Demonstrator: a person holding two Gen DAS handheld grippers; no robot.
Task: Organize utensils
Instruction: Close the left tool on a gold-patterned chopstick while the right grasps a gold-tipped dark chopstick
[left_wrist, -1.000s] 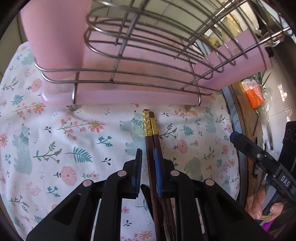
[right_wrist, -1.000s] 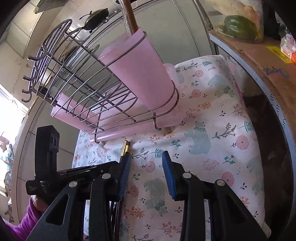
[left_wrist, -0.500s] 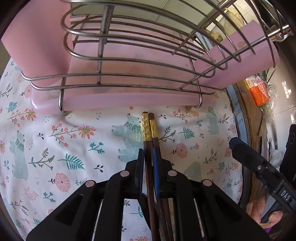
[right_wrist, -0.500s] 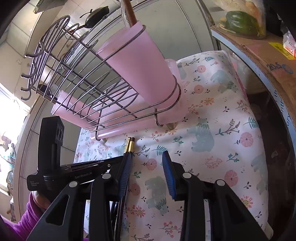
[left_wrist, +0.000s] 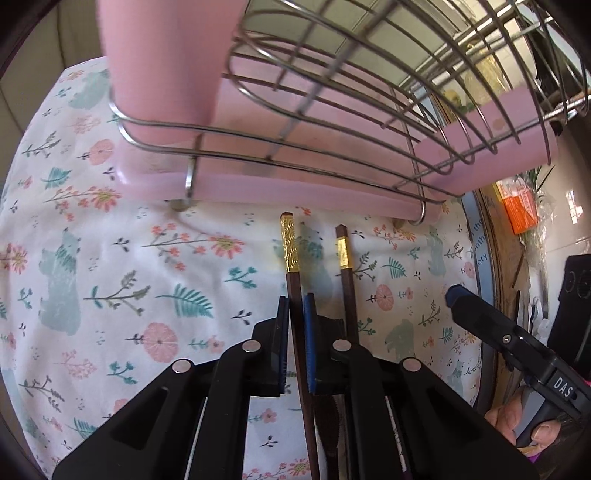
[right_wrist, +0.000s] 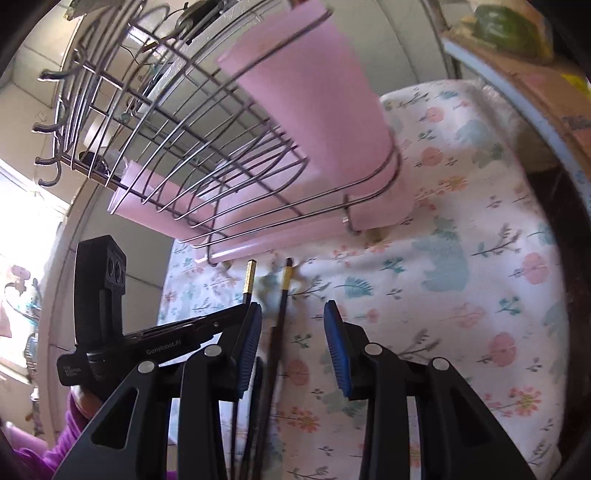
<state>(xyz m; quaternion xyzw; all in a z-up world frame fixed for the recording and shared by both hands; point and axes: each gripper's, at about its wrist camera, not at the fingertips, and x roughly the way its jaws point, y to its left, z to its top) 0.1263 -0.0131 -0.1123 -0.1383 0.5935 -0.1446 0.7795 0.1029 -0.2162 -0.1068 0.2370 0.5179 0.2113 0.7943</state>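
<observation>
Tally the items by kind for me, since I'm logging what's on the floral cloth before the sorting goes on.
Chopsticks: 2, one in the left gripper, one lying loose
Wire dish rack: 1
Pink utensil cup: 1
Pink drip tray: 1
Total: 5

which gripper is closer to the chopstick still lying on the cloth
Left. The left gripper is shut on the other chopstick, right beside the loose chopstick. The right gripper is open, off to its right.
</observation>
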